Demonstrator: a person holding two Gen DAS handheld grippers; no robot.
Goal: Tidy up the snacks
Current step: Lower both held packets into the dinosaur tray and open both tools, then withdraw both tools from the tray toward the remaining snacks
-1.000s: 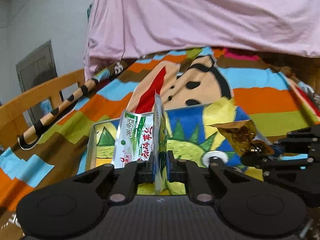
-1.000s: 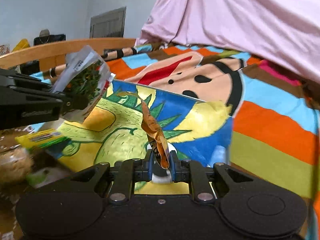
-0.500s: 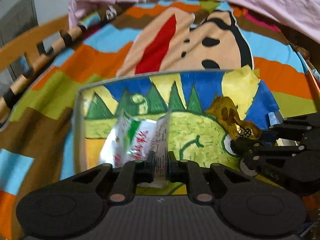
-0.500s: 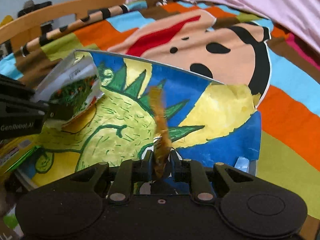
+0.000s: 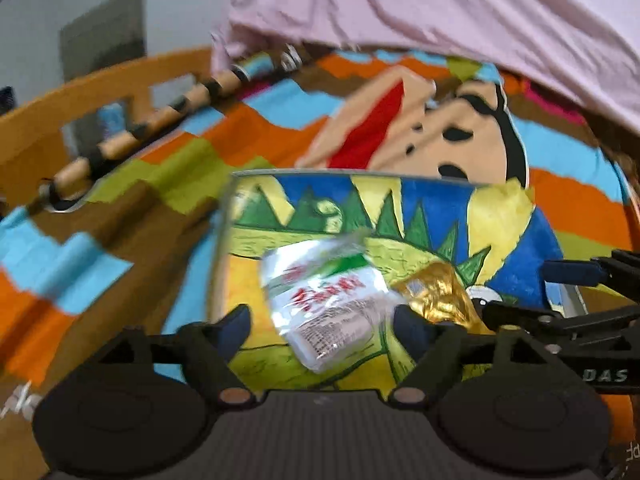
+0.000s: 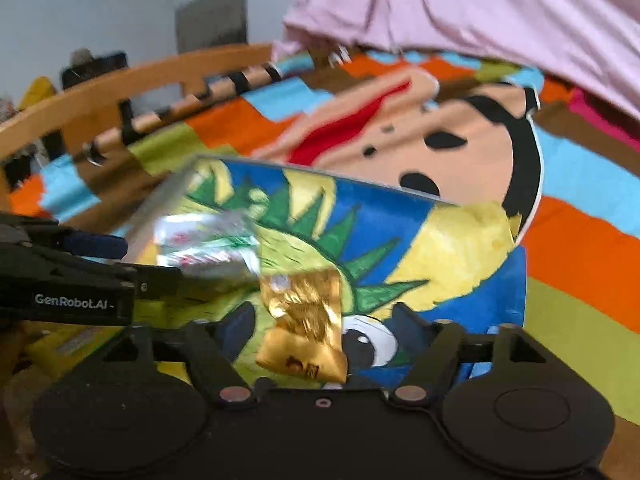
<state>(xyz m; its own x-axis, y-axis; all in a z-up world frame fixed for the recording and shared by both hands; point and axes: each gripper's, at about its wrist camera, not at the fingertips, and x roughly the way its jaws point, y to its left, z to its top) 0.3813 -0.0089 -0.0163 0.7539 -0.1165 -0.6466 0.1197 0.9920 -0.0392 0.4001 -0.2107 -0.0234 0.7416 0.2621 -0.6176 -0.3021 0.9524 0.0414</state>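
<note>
1. Over the dinosaur-painted tray (image 5: 516, 248), both claws now stand apart: the left gripper (image 5: 322, 322) has let go of the white-and-green printed snack sachet (image 5: 324, 296), and the right gripper (image 6: 324, 326) has let go of the crinkled gold foil snack packet (image 6: 306, 324). Half a second ago each was clamped on its packet.

2. From the left wrist, the sachet shows between the spread fingers at about 12 o'clock from the gripper's body, with the gold packet just beside it at 3 o'clock, their edges seeming to touch.

3. Judged from this, both snacks have been dropped into the tray, so this pair looks delivered; the next move would likely be to pull back and fetch more.

4. Both views are smeared by motion, so I cannot tell whether the packets have settled on the tray floor or are in mid-fall.

5. From the right wrist, the sachet at 10 o'clock is a blurred streak, partly behind the left gripper's black arm.

6. Print on either packet is unreadable.

7. Near edges of the tray are cut off by the gripper bodies, and the tray's rim is clear only at the far side.

8. Beyond lie a striped cartoon-print blanket (image 5: 256, 120) and a pink sheet (image 6: 480, 4); other snacks are not clearly in view.
</note>
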